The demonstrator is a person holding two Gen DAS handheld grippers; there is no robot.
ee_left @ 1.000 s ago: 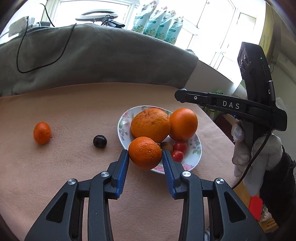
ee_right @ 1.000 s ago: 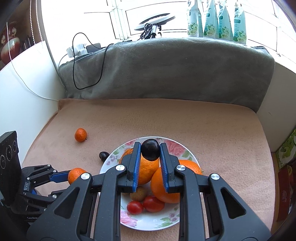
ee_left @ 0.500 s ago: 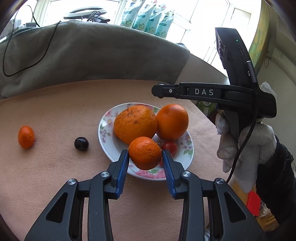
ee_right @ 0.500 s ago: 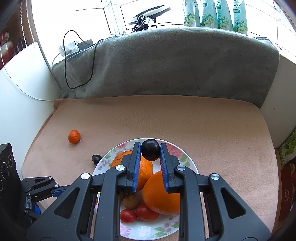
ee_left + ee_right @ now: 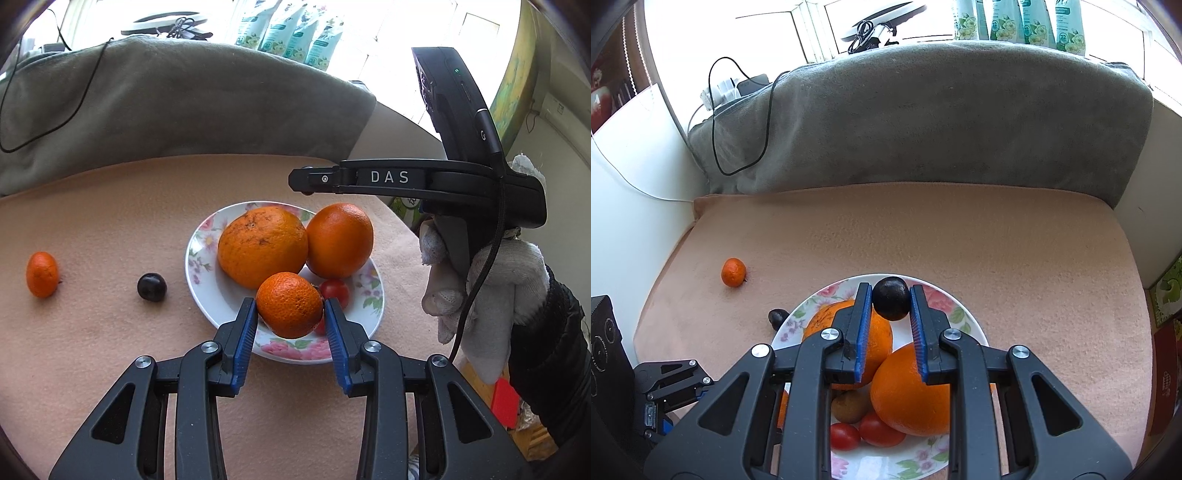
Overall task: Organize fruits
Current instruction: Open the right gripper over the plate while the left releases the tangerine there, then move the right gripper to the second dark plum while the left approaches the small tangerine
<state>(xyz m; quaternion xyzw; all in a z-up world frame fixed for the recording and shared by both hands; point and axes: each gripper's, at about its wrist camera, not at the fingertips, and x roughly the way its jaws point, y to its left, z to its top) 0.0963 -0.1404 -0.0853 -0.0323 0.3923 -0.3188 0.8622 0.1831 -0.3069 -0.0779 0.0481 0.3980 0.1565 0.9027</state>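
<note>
Small mandarin: lies far left on the pink cloth, alone.
Dark plum: on the cloth, just beside the plate.
Plate: holds two big oranges and red tomatoes (flower pattern on the rim).
Left gripper: jaws closed on a mandarin, above the plate's near edge.
Right gripper: jaws closed on a second plum, above the plate's far side.
</note>
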